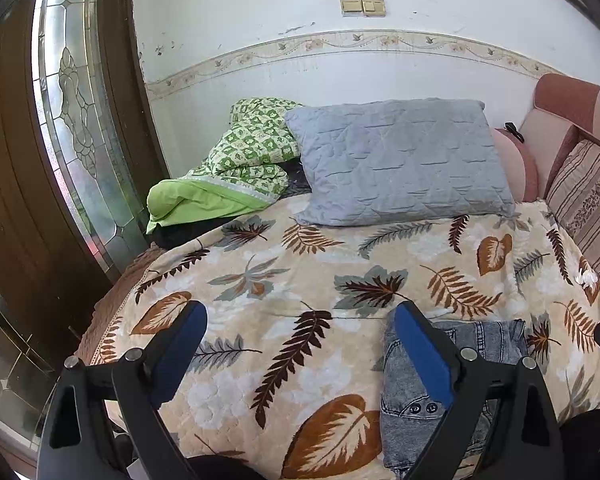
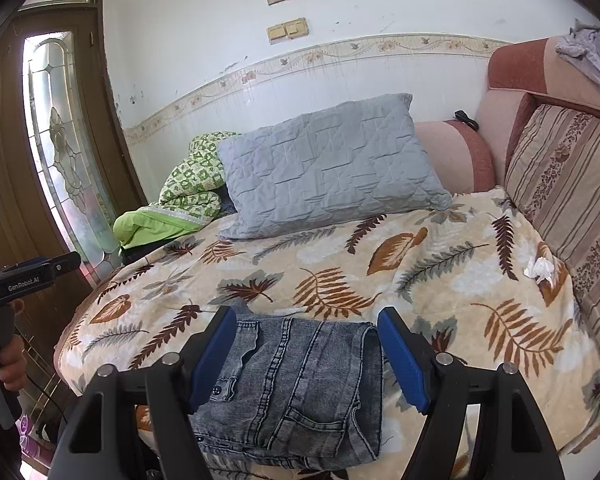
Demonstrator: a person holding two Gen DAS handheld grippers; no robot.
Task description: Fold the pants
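Folded grey denim pants [image 2: 296, 388] lie at the near edge of my leaf-print blanket [image 2: 340, 264]. My right gripper [image 2: 308, 354] hangs just above them, blue pads [image 2: 400, 356] spread apart, holding nothing. My left gripper [image 1: 300, 344] hovers to the left over bare blanket, fingers [image 1: 180, 344] likewise wide apart and empty. At the far end a grey quilted pillow [image 2: 324, 168] rests against the wall, a green patterned quilt [image 1: 240, 164] bundled at its left.
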